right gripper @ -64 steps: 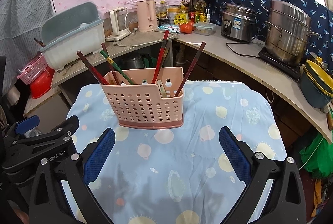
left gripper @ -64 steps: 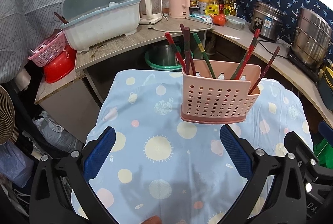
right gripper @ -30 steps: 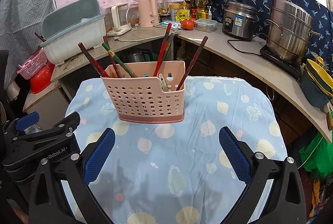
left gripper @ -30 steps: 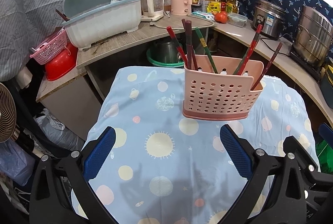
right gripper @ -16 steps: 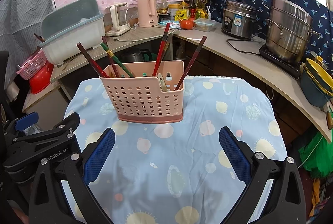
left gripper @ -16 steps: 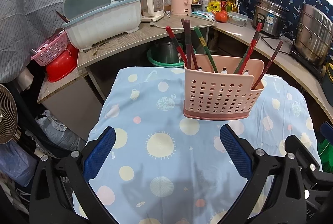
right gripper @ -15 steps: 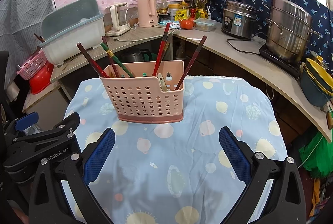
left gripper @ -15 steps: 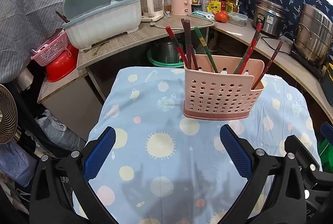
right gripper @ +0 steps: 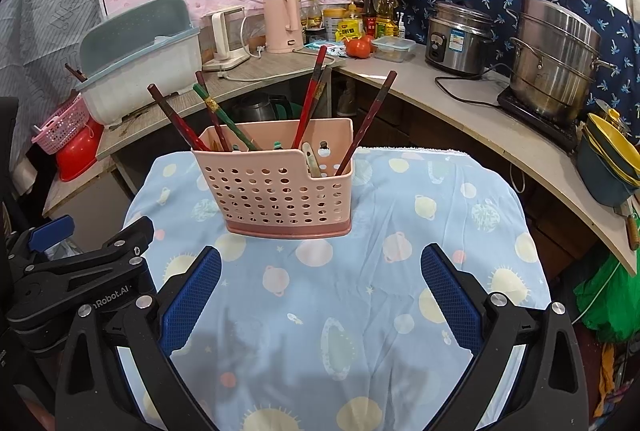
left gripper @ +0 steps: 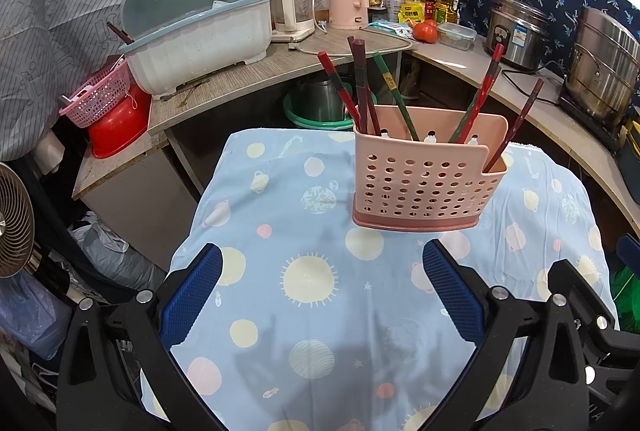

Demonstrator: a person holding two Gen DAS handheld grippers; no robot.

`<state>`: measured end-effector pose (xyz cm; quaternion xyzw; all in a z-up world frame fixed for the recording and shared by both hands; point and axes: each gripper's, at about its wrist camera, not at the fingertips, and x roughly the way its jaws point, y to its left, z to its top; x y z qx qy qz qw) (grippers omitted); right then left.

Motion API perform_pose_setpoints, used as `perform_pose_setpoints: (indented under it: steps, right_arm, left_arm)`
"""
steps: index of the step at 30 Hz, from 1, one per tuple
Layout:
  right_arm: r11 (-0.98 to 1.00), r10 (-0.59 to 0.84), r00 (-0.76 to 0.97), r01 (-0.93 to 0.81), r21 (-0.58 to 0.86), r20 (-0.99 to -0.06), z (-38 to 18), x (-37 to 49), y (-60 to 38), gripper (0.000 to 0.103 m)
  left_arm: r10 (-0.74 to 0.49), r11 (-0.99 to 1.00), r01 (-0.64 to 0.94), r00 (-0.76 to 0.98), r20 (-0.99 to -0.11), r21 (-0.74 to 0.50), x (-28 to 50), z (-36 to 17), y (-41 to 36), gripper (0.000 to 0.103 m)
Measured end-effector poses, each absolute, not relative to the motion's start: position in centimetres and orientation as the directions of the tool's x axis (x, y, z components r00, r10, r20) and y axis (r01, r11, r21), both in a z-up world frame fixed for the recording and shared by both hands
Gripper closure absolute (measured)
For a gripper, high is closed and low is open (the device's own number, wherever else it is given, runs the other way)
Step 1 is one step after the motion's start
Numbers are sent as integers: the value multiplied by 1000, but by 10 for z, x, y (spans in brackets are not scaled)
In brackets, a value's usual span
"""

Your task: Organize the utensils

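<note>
The pink holder (right gripper: 276, 183) is stood on the cloth-covered bench (right gripper: 400, 271), with the chopsticks (right gripper: 310, 99) already sorted into its compartments; nothing loose is seen, so little seems left. Both the left gripper (left gripper: 320, 295) and right gripper (right gripper: 320, 295) are held apart and empty. A pale spoon handle (right gripper: 310, 159) is shown only in the right view.

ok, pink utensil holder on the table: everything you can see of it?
The pink utensil holder is perforated plastic with a darker base. It stands upright on the blue patterned tablecloth. Its front wall steps down over a lower right compartment. Chopsticks lean out of it in red, dark brown and green. Neither gripper touches it.
</note>
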<state>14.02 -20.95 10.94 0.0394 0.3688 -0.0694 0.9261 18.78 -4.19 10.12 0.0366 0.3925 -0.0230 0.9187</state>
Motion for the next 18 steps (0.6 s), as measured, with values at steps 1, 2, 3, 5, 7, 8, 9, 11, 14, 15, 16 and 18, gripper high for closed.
perform_pose_setpoints:
  steps: [1, 2, 3, 5, 7, 8, 9, 11, 14, 15, 16, 18]
  right_arm:
    - [987, -99, 719, 158, 22, -688, 109, 140, -210, 6]
    - [987, -99, 718, 158, 22, -689, 109, 140, -210, 6]
    - [987, -99, 718, 157, 22, -690, 109, 140, -209, 6]
    - [987, -100, 718, 157, 21, -689, 109, 140, -209, 6]
    - [987, -99, 718, 158, 22, -689, 109, 140, -210, 6]
    - [987, -100, 718, 158, 22, -689, 109, 140, -210, 6]
    - [987, -100, 718, 158, 22, -689, 109, 140, -209, 6]
    - [987, -100, 718, 158, 22, -689, 109, 140, -209, 6]
    - [987, -100, 718, 158, 22, -689, 109, 140, -210, 6]
    - [987, -100, 718, 158, 22, -689, 109, 140, -209, 6]
    - [987, -100, 717, 158, 22, -690, 109, 140, -209, 6]
    - [987, -101, 717, 160, 22, -690, 109, 139, -211, 6]
  left_arm:
    - [-14, 996, 72, 691, -723, 49, 188, 101, -42, 7]
    - [-14, 996, 71, 690, -724, 49, 187, 101, -42, 7]
    - [-15, 996, 71, 690, -724, 48, 188, 101, -42, 7]
    - [-14, 996, 72, 690, -724, 49, 187, 101, -42, 7]
    - [-14, 996, 71, 689, -724, 49, 188, 101, -42, 7]
    - [-14, 996, 71, 690, -724, 49, 188, 101, -42, 7]
    - [-13, 996, 70, 689, -724, 49, 188, 101, -42, 7]
    - [-14, 996, 72, 690, -724, 49, 188, 101, -42, 7]
    - [-14, 996, 73, 691, -723, 50, 188, 101, -42, 7]
    - [-13, 996, 73, 690, -724, 52, 188, 101, -42, 7]
    - [-13, 996, 73, 690, -724, 53, 188, 101, -42, 7]
    - [-9, 996, 67, 686, -727, 51, 188, 101, -41, 7]
